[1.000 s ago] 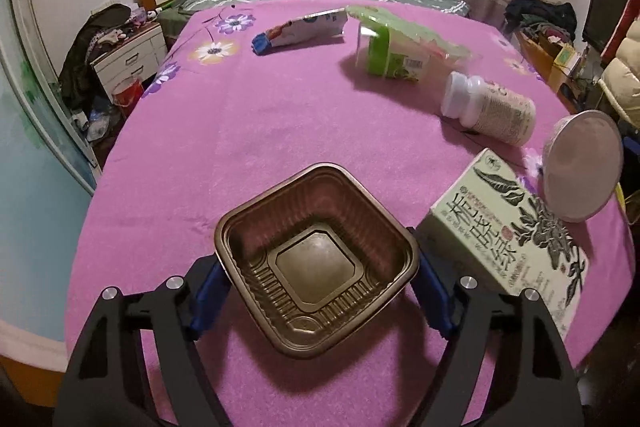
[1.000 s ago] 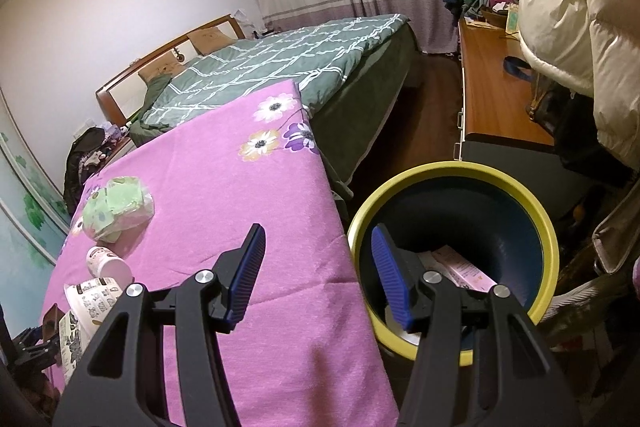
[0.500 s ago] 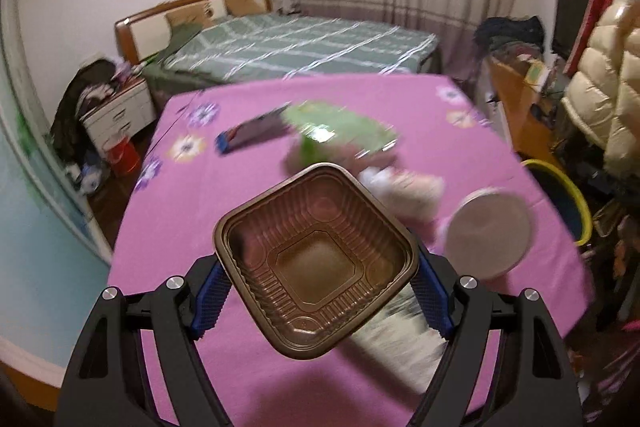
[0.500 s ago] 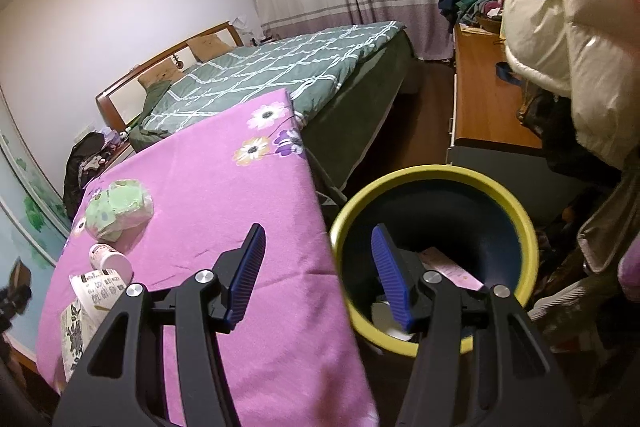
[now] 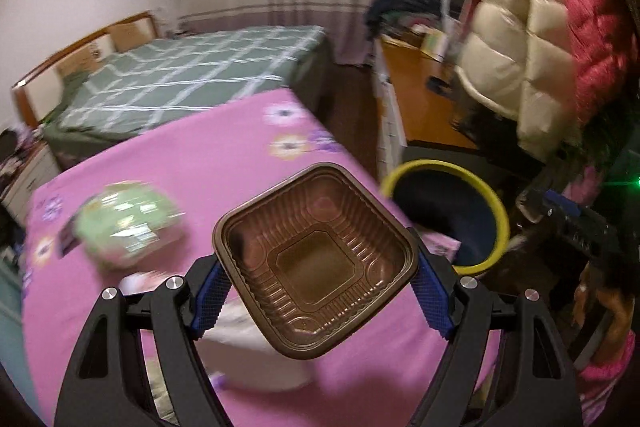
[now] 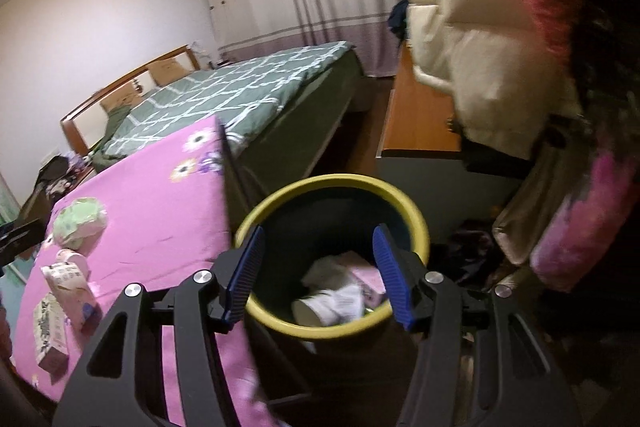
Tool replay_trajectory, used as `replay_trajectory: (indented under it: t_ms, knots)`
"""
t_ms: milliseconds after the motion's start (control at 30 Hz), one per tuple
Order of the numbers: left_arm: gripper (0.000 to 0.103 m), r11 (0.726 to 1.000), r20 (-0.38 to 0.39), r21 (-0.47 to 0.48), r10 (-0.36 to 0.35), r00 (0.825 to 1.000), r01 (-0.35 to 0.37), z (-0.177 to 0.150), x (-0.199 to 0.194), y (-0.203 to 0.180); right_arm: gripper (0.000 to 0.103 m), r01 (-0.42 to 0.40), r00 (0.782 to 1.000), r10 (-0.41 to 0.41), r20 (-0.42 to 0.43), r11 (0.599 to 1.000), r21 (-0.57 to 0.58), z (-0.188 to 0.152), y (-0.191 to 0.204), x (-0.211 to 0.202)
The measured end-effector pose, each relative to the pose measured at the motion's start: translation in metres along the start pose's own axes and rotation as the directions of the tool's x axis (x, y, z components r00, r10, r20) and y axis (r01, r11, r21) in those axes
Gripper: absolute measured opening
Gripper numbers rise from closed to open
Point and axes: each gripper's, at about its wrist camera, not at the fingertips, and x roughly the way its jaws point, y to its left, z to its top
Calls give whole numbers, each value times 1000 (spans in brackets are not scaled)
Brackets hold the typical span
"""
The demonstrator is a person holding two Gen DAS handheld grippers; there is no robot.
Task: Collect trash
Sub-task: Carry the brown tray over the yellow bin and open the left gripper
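My left gripper [image 5: 316, 287] is shut on a brown square plastic tray [image 5: 314, 259] and holds it in the air above the pink table [image 5: 208, 167], near its right edge. The yellow-rimmed trash bin [image 5: 496, 205] stands just beyond the tray to the right. My right gripper [image 6: 318, 269] is open and empty, right above the bin [image 6: 336, 183], which holds white and pink paper trash [image 6: 340, 291]. On the table lie a green packet [image 6: 80, 221], a white bottle [image 6: 72, 259] and cartons [image 6: 50, 331].
A bed with a green checked cover [image 6: 240, 95] stands behind the table. A wooden desk [image 6: 416, 123] and a hanging cream and pink puffer coat [image 5: 532, 39] are to the right of the bin. The right gripper's body [image 5: 580, 227] shows beside the bin.
My left gripper lifted the brown tray off the table and swung it right toward the bin. My right gripper opened wider and moved over the bin.
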Motion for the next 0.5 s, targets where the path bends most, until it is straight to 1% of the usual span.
replay_trajectory:
  t_ms: [100, 200, 367, 400, 433, 500]
  knots:
    - [79, 997, -37, 51, -55, 998, 57, 16, 32, -41, 55, 31, 1000, -31, 5, 999, 16, -4, -17, -3]
    - [79, 990, -65, 116, -72, 995, 79, 26, 64, -77, 55, 47, 999, -47, 5, 998, 32, -8, -30, -5]
    - [80, 981, -120, 144, -114, 986, 131, 35, 114, -122, 56, 68, 998, -69, 3, 996, 50, -14, -47, -6]
    - [80, 980, -123, 152, -107, 987, 125, 36, 122, -127, 56, 73, 997, -73, 2, 996, 53, -14, -49, -6]
    - [81, 981, -125, 155, -99, 987, 118, 36, 127, -129, 56, 82, 997, -82, -1, 995, 56, -16, -52, -6]
    - [90, 981, -131, 149, -106, 986, 125, 39, 139, -136, 56, 89, 996, -89, -9, 994, 64, -19, -56, -5]
